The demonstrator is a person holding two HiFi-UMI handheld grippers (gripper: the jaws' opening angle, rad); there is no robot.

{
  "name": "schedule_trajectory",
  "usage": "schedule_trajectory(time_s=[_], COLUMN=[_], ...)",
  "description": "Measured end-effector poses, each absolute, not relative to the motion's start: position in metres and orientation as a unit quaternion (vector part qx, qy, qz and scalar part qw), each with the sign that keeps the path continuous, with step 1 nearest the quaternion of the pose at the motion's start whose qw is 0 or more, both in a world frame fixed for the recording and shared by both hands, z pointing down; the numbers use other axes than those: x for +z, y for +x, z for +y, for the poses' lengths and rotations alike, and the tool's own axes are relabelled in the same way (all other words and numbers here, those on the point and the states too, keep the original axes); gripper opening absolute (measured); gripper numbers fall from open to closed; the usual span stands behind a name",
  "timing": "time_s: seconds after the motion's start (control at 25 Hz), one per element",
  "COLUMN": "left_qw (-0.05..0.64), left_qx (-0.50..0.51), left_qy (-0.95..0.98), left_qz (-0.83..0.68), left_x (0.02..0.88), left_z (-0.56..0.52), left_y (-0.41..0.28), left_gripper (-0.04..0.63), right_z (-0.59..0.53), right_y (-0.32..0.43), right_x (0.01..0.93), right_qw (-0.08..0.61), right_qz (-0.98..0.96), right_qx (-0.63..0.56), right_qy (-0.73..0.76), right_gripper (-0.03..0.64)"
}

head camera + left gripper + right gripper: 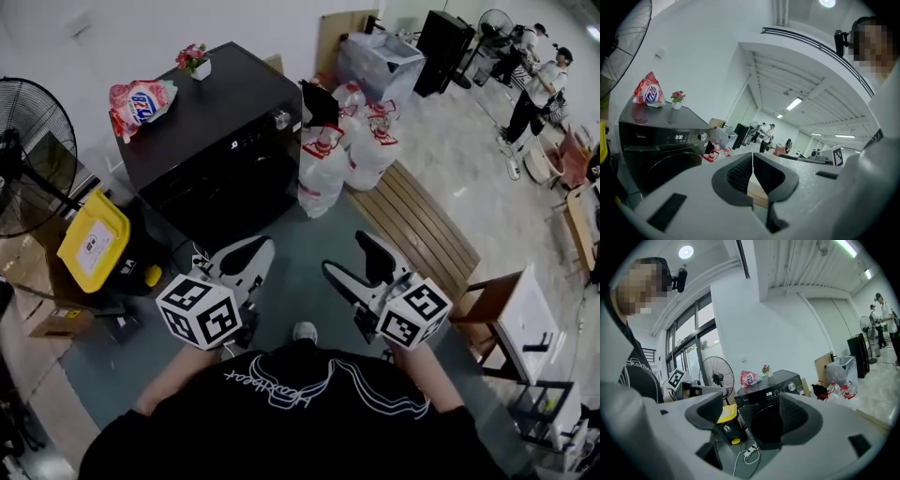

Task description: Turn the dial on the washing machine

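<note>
While I'm well short of the washing machine (pixel 216 122), nothing on it is being touched. In the head view the dial (pixel 281 119) sits at about 12 o'clock from my hands, at the 2 o'clock end of the black front panel, beside the lit display. My right hand-held gripper (pixel 754 411) is spread as wide as it goes with nothing in it, and the washer front shows through the gap. My left hand-held gripper (pixel 752 169) is pinched closed on nothing.

How I'd do it: close in with the right one and get the knob dead centre between the jaws. Go straight at its face and only squeeze once both pads straddle the rim. Then roll the wrist, don't drag sideways — a slanted grip on a round shiny knob probably just slips. Left can hang back.
</note>
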State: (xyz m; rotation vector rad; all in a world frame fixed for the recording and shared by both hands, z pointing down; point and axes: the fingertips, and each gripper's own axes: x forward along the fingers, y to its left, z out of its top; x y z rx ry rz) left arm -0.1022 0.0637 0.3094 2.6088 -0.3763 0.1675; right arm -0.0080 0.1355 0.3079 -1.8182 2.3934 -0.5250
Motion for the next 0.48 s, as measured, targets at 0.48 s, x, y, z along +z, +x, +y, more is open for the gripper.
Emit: schedule_trajectory(time_s=[0.48], left_qw=[0.249], left_qx=[0.056], left_qy=[0.945], left_qz=[-0.205], left_x=[0.33], left_z=[0.012], left_y=[-0.037], left_gripper=[0.011], right_z=[0.092], right_y=[0.073], right_x=[0.323], right_qw=[0.007], right_qz=[0.804], right_qx=[-0.156], right_qy=[-0.574], right_gripper=[0.364])
